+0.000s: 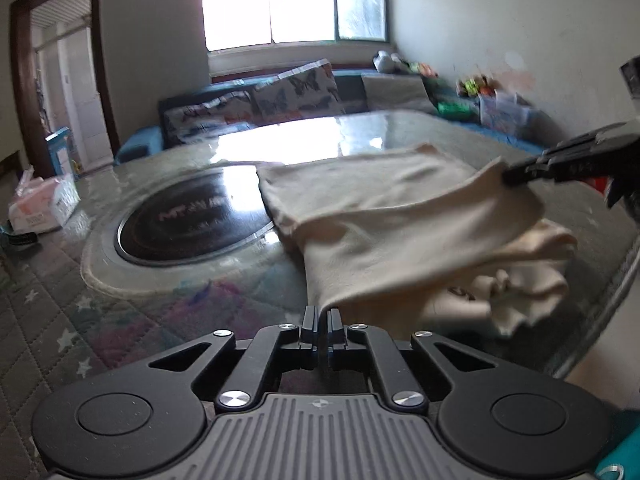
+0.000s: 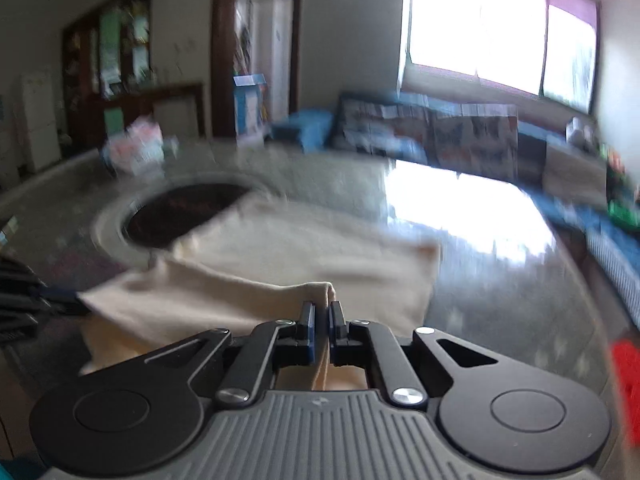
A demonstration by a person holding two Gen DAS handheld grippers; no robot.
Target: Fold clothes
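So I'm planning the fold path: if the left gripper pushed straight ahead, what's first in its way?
The cream garment itself; the left gripper is shut on its near corner, and the cloth stretches forward over the table.

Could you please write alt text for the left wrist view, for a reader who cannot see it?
The left gripper is shut on a corner of a cream garment, lifting it above a round glass-topped table. At the right edge the right gripper pinches another corner. A dark round inset sits at the table's centre.
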